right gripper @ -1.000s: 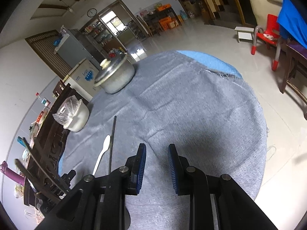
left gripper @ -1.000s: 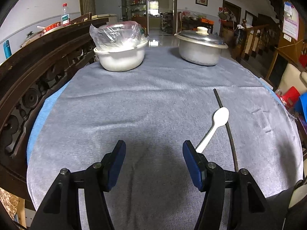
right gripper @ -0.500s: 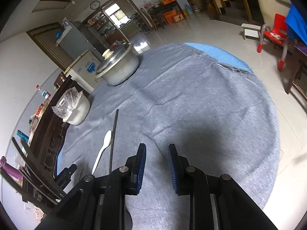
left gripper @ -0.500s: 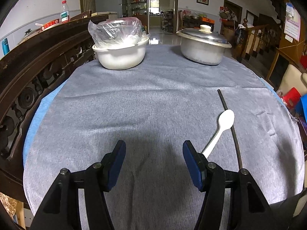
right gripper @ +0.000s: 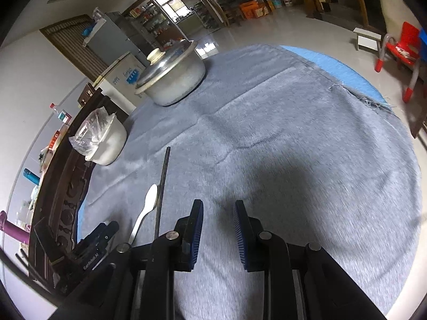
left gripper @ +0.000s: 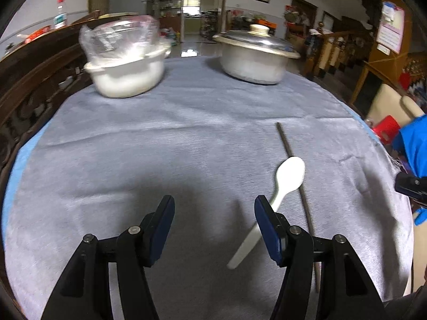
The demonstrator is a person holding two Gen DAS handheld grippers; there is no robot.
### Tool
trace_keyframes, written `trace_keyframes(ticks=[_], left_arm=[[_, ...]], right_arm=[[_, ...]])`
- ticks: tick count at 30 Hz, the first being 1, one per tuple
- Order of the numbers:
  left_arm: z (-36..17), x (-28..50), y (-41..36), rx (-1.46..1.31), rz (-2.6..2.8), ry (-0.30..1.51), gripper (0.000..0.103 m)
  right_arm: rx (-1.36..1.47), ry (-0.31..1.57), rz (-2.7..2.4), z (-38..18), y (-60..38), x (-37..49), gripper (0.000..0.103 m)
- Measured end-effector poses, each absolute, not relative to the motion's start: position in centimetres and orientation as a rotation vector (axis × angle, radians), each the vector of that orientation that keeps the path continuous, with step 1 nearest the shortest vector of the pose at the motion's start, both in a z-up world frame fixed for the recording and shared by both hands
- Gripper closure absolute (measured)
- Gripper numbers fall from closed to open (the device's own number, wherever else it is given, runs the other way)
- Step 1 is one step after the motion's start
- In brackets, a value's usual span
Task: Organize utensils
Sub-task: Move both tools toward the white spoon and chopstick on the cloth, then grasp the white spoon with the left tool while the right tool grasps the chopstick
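The white spoon point(left gripper: 283, 186) is the landmark here: it lies flat on the grey cloth point(left gripper: 160, 146) that covers the bench, its handle end nearest the camera and its bowl pointing away. Nearest of all, the left gripper point(left gripper: 213, 229) hangs just above the cloth with its fingers point(left gripper: 162, 221) spread wide and nothing between them; the spoon's handle passes just beside and behind the right-hand finger, so the spoon sits off to that side, not yet inside the gap. The right gripper point(right gripper: 218, 229) hovers on the far side of the spoon from the left one, its fingers point(right gripper: 194, 229) held a narrow gap apart and gripping nothing.

Touching the spoon's bowl and running alongside it is a thin dark stick point(left gripper: 293, 176), likely a chopstick, which reaches further away than the spoon does. The step in hand looks like the approach to a first pick. To do it well, the left gripper should shift sideways until the handle lies centred between the fingers, come down until the tips brush the cloth, and close across the handle's narrow width and not along it. Care is needed to catch the spoon alone: the stick lies so close that a wide bite may drag both.

Well beyond the spoon, at the far edge of the bench, stand a white bowl point(left gripper: 128, 77) with a plastic bag in it and a lidded metal pot point(left gripper: 253, 61), well apart from each other.
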State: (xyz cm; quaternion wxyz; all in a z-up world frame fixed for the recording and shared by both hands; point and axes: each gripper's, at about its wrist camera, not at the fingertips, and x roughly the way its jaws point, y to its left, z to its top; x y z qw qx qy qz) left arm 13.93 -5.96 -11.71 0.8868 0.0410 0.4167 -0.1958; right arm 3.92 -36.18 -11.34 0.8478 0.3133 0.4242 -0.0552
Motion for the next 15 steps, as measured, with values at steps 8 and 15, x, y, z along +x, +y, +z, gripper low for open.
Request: trace_keyframes(ticks=[8,15], left_arm=[[-11.9,14.8,-9.4,0.112,-0.57,0.88,0.038],[-12.8,16.3,-12.3,0.105,-0.634,0.924,0.037]], right_arm=[[0.635,0.939,-0.094,-12.9,-35.8,6.3,0.078],[0.601,0.958,-0.058,-13.2,-35.4,9.6,0.078]])
